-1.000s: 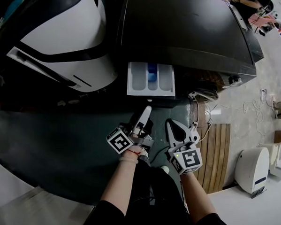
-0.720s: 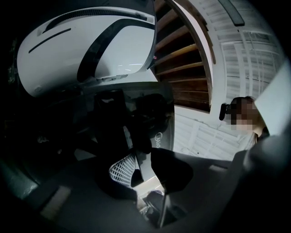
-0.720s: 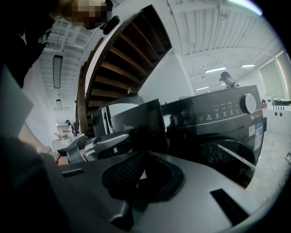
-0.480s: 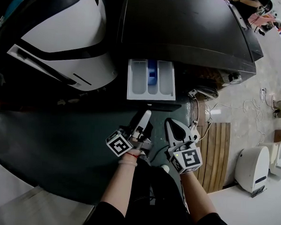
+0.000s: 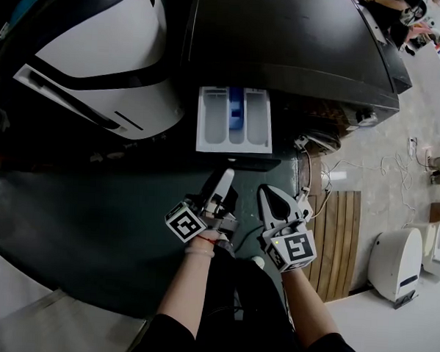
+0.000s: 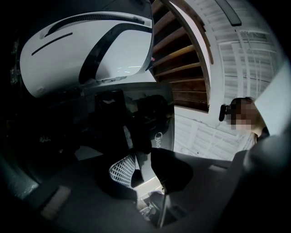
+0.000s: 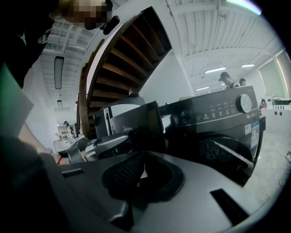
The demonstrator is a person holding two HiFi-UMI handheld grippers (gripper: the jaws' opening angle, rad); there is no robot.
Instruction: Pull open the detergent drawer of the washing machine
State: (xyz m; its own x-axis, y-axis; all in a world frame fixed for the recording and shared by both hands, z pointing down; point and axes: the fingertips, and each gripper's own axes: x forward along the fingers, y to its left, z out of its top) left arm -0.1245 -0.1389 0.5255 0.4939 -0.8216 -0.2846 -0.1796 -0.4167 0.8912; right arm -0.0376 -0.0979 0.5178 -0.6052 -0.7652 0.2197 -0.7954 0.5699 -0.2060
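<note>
Since a second ago almost nothing has moved. The detergent drawer (image 5: 235,121) stands out of the washing machine (image 5: 286,42) as far as it did then, and both grippers hang at the same spots in front of it; only the head view has drifted a little.

The drawer juts from the upper left of the washing machine's front, with its long axis running straight out of the machine toward the person. Its white compartments and a blue insert in the middle one lie open to view.

The left gripper (image 5: 228,173) is the nearer one. Its tip points at the middle of the drawer's front panel, just short of it and not touching. Its jaws stand a little apart with nothing between them. The right gripper (image 5: 266,190) sits further from the washing machine, off the drawer's right front corner, with its jaws together and empty.

Judging by how much of the tray shows, the pull looks finished or nearly so. Any further pull would fall to the left gripper, drawing back along that same axis, away from the washing machine.
</note>
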